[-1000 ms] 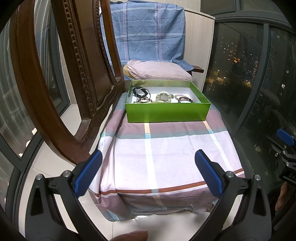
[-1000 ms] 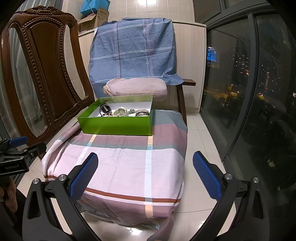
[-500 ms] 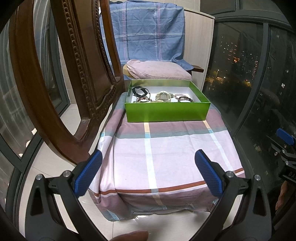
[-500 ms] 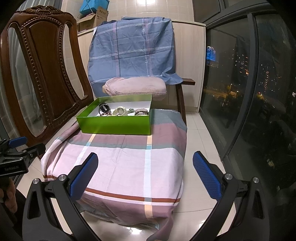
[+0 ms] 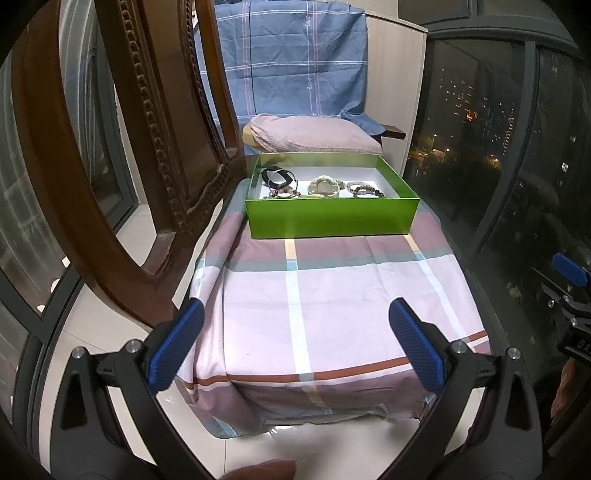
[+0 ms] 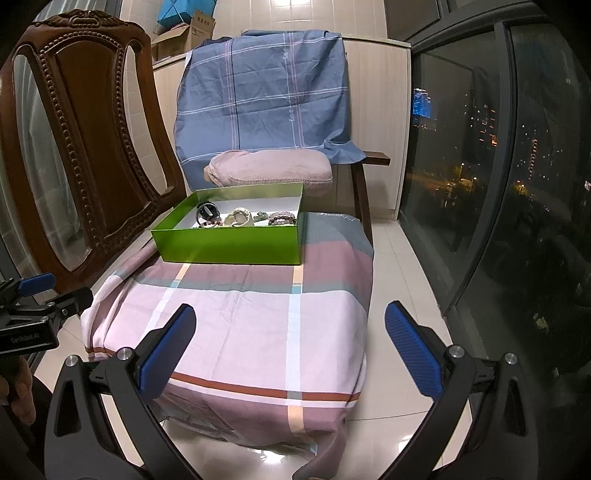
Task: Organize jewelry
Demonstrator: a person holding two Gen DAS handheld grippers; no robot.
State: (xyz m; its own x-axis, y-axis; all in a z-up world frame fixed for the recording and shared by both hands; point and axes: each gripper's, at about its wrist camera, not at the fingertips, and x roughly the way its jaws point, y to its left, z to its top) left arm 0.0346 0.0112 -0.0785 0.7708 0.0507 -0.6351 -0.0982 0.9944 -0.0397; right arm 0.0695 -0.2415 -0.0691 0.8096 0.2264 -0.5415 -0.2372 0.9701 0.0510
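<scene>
Carved wooden chair (image 5: 122, 155): fills the left of the left wrist view; in the right wrist view its whole back shows at upper left, beside the counter.
Left gripper (image 5: 295, 347): jaws spread wide, nothing between the blue pads; held low in the frame, well short of the box.
Counter (image 5: 332, 295): covered by a pink checked cloth, bare apart from the box at its far end.
Green box (image 5: 332, 221): open-topped, upper centre of the frame, just in front of a pink cushion (image 5: 314, 136).
Jewelry: all lies inside the box in a row, namely a black band (image 5: 277, 175) at left, a pale ring-shaped piece (image 5: 324, 185) in the middle, a beaded bracelet (image 5: 364, 190) at right.
Right gripper (image 6: 290, 345): jaws likewise wide apart and empty, low in the frame, well back from the box.
Change over the last second: almost none; box, jewelry and both grippers hold their places, with only a slight drift of the right wrist view.
Meaning for the task: the pause fits either a stage ahead of sorting or a finished arrangement; the pieces already sit in the box.
View difference: the right wrist view alone shows a small greenish piece (image 6: 261, 217) between the pale piece and the bracelet, and cardboard boxes (image 6: 184, 33) at top; the left wrist view shows the row head-on.
</scene>
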